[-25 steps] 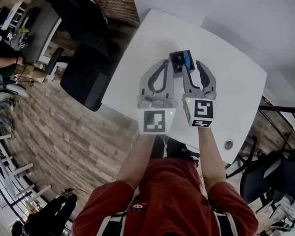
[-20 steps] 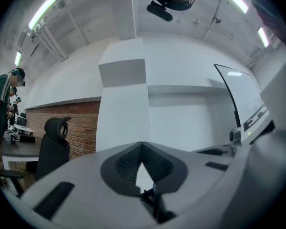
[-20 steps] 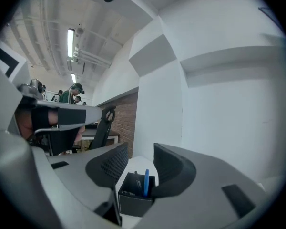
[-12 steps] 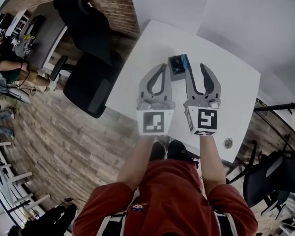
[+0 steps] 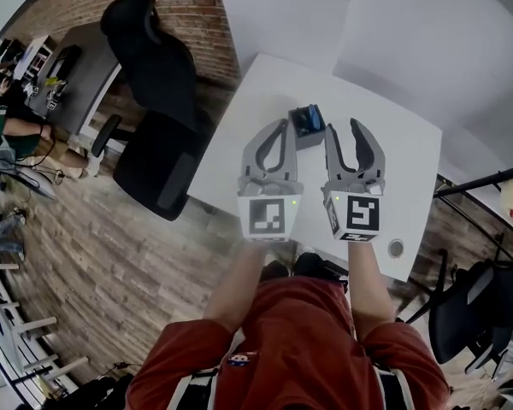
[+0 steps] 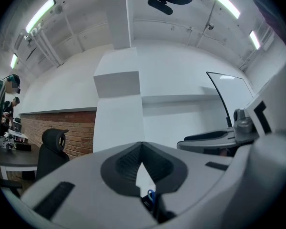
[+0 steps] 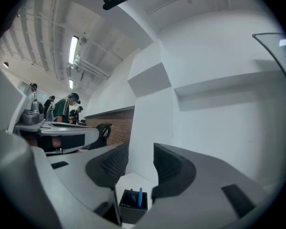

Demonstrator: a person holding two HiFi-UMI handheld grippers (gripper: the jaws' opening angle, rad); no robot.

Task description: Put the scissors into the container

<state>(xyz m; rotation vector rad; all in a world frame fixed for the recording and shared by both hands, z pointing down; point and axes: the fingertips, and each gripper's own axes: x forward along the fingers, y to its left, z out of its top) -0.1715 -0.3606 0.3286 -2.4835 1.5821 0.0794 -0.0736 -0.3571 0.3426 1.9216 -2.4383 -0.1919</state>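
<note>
A small black container (image 5: 306, 122) stands on the white table (image 5: 402, 161), just beyond both grippers' tips. A blue-handled thing sticks up inside it, and I cannot tell whether it is the scissors. My left gripper (image 5: 282, 126) is shut with nothing in it, its tips just left of the container. The right gripper (image 5: 343, 129) is open and empty, its tips just right of the container. In the right gripper view the container (image 7: 132, 207) shows low between the parted jaws of the right gripper (image 7: 141, 156). The left gripper (image 6: 142, 146) has its jaw tips touching, and a blue loop (image 6: 150, 195) peeks out below them.
Two black office chairs (image 5: 154, 156) stand on the wooden floor left of the table. A round cable hole (image 5: 397, 248) sits near the table's front right corner. People sit at desks (image 5: 4, 118) far to the left. White walls rise behind the table.
Both grippers keep almost the same pose. The head view has shifted, so the table and container sit a little lower and further left in the picture.
</note>
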